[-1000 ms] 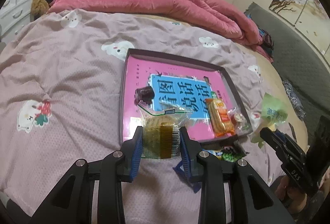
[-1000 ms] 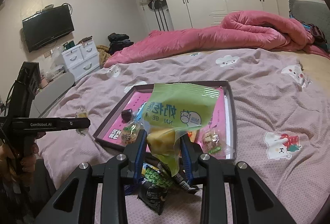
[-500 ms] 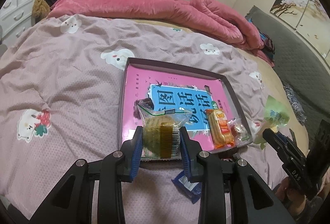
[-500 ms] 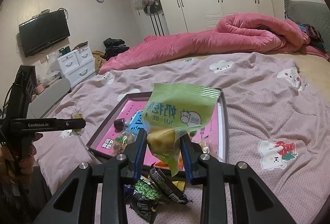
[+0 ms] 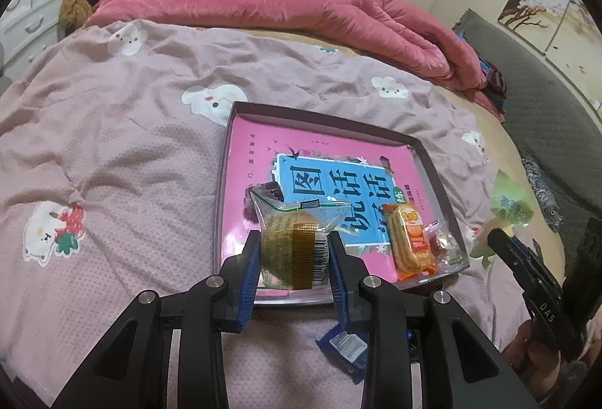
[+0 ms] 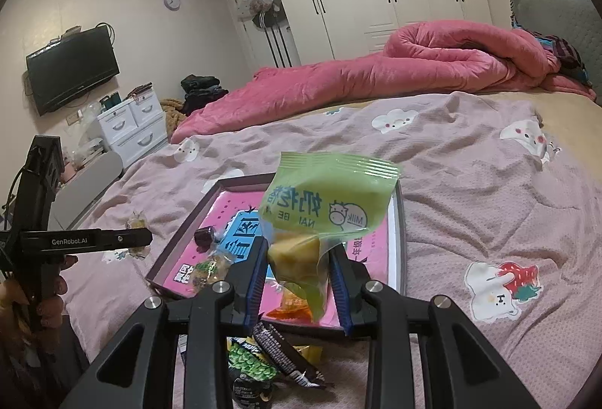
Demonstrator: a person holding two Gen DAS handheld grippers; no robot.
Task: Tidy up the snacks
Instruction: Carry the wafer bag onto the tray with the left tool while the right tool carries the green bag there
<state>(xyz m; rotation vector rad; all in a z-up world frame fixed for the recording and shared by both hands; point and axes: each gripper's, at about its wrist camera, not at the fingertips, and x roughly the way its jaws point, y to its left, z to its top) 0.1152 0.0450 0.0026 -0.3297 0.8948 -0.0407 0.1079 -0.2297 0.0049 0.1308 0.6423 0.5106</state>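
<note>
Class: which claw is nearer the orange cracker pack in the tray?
Left. The left claw hangs beside the cracker pack; the right claw is outside the tray.

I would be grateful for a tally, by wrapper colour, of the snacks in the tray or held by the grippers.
Clear: 2, the pastry packet in the left gripper and the candy packet in the tray
Green: 1, the milk cake packet in the right gripper
Orange: 1, the biscuit packet
Dark purple: 1, the small wrapped sweet
Total: 5
</note>
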